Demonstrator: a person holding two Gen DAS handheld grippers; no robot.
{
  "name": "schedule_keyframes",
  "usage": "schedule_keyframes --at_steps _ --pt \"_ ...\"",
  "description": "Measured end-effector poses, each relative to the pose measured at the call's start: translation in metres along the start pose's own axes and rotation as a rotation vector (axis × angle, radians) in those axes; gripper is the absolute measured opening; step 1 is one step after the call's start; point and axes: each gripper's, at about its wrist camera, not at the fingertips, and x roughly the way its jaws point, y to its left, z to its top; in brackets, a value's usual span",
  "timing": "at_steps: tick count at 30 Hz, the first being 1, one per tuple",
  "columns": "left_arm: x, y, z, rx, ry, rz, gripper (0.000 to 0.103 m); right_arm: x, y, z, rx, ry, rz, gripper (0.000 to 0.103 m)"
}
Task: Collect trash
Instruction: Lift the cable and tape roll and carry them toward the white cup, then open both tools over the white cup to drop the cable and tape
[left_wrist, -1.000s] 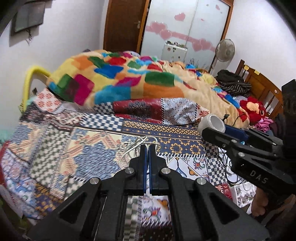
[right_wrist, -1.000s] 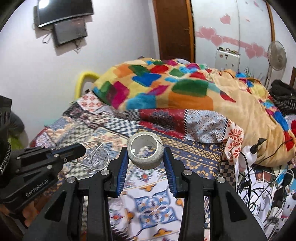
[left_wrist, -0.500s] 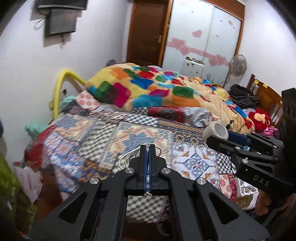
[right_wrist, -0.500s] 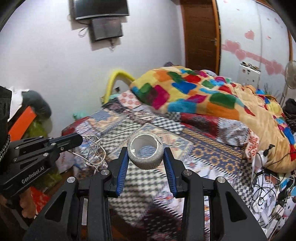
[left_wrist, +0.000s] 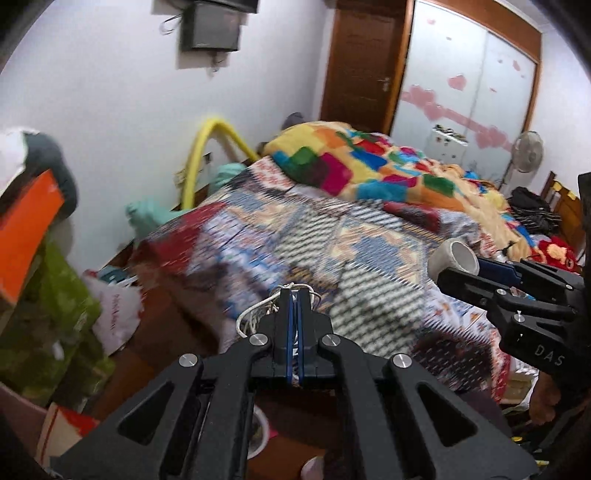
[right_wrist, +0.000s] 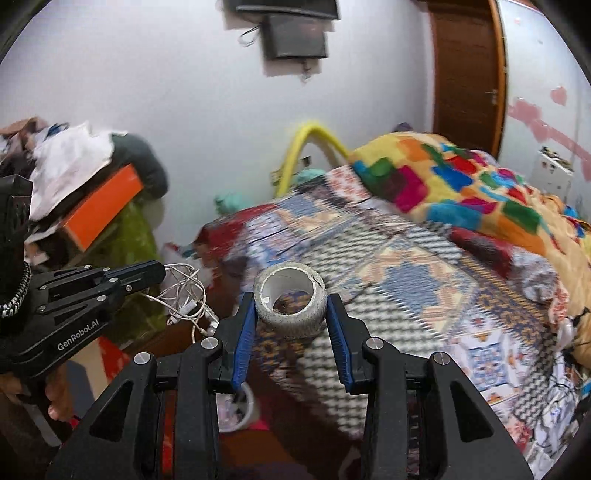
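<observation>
The left gripper (left_wrist: 294, 295) has its fingers pressed tight together on a tangle of white cord (right_wrist: 184, 295). The cord hangs in loops from the tips of the fingers, up in the air past the near corner of the bed (left_wrist: 369, 236).

The right gripper (right_wrist: 290, 310) has its fingers partly apart, and they squeeze a roll of tape (right_wrist: 290, 304) from both sides. The roll is gray on the outside and white on the inside. Its round hole faces up and toward the camera. The roll is held in the air above the near edge of the bed.

The bed has a cover full of little patterns. A blanket (right_wrist: 461, 184) with bright colored squares lies bunched up at the far end of the bed. A yellow pipe (left_wrist: 201, 155) bends up beside the bed, next to the wall. An orange box (right_wrist: 99, 212) sits on a pile of stuff well off to the side of the bed. More thin wires (right_wrist: 554, 398) lie in a heap on the other side of the bed cover. Much of the bed looks blurry.
</observation>
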Motion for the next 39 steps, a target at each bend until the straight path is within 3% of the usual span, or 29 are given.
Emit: schedule_keyframes --at_steps 9,20,29,35,39 --pt "0.004 0.07 -0.061 -0.066 0.127 0.07 0.0 0.054 0.074 -0.037 -0.068 0.156 0.108 0.035" --pt "0.058 0.123 -0.136 -0.177 0.338 0.059 0.0 0.128 0.124 -0.088 -0.129 0.396 0.166 0.035" --pt "0.12 0.149 -0.187 -0.271 0.516 0.042 0.0 0.175 0.134 -0.113 -0.151 0.517 0.167 0.035" --pt "0.139 0.159 -0.199 -0.315 0.552 0.01 0.002 0.2 0.132 -0.114 -0.143 0.555 0.176 0.035" --pt "0.143 0.165 -0.197 -0.304 0.582 0.054 0.004 0.211 0.134 -0.112 -0.137 0.567 0.193 0.035"
